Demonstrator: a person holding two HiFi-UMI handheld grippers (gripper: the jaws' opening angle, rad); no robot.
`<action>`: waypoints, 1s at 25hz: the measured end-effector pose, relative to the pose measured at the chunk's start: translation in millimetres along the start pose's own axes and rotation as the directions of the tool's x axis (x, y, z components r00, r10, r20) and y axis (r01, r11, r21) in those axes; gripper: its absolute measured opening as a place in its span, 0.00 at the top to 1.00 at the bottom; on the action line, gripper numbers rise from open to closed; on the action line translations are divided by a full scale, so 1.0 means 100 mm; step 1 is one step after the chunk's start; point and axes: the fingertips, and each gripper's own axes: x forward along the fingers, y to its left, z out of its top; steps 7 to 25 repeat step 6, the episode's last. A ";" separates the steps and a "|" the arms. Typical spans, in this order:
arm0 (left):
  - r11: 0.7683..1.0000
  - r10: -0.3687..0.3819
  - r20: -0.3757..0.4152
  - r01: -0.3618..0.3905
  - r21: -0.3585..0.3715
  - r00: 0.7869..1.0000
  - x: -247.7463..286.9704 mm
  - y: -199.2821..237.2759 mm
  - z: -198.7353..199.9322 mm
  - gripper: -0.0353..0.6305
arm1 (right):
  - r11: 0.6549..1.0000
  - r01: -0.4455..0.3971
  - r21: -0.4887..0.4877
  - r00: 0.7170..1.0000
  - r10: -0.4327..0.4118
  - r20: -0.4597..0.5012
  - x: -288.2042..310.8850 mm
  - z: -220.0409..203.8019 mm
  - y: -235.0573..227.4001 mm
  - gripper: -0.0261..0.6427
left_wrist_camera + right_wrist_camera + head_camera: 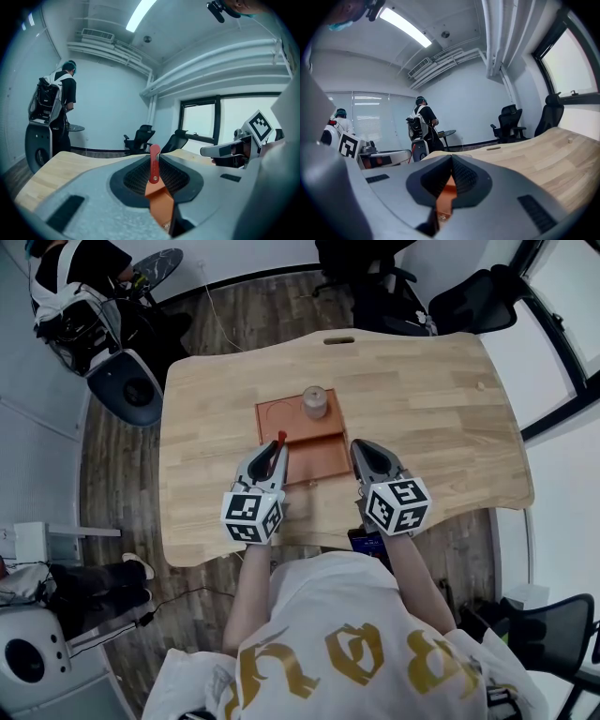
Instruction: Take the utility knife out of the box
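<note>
Both arms reach forward. The left gripper [277, 448] squeezes the red utility knife [280, 437] at 9 o'clock of the box [317, 463]. The right gripper [360, 448], at 3 o'clock, is pinched together and holds nothing.

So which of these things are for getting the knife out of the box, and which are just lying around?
For the job:
- red utility knife, pinched in the left gripper
- orange box on the table

Just lying about:
- beige roll inside the box
- office chairs beyond the table
- right gripper, shut on nothing
</note>
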 end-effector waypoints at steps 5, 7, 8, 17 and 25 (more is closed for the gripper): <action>1.000 -0.003 -0.004 0.003 0.002 1.000 0.02 0.00 0.01 0.86 | 1.000 -0.007 -0.005 1.000 0.007 -0.011 0.03 0.00 0.00 0.94; 1.000 -0.004 -0.005 0.004 0.003 1.000 0.03 0.00 0.01 0.86 | 1.000 -0.009 -0.009 1.000 0.009 -0.014 0.03 -0.01 0.01 0.94; 1.000 -0.004 -0.005 0.004 0.003 1.000 0.03 0.00 0.01 0.86 | 1.000 -0.009 -0.009 1.000 0.009 -0.014 0.03 -0.01 0.01 0.94; 1.000 -0.004 -0.005 0.004 0.003 1.000 0.03 0.00 0.01 0.86 | 1.000 -0.009 -0.009 1.000 0.009 -0.014 0.03 -0.01 0.01 0.94; 1.000 -0.004 -0.005 0.004 0.003 1.000 0.03 0.00 0.01 0.86 | 1.000 -0.009 -0.009 1.000 0.009 -0.014 0.03 -0.01 0.01 0.94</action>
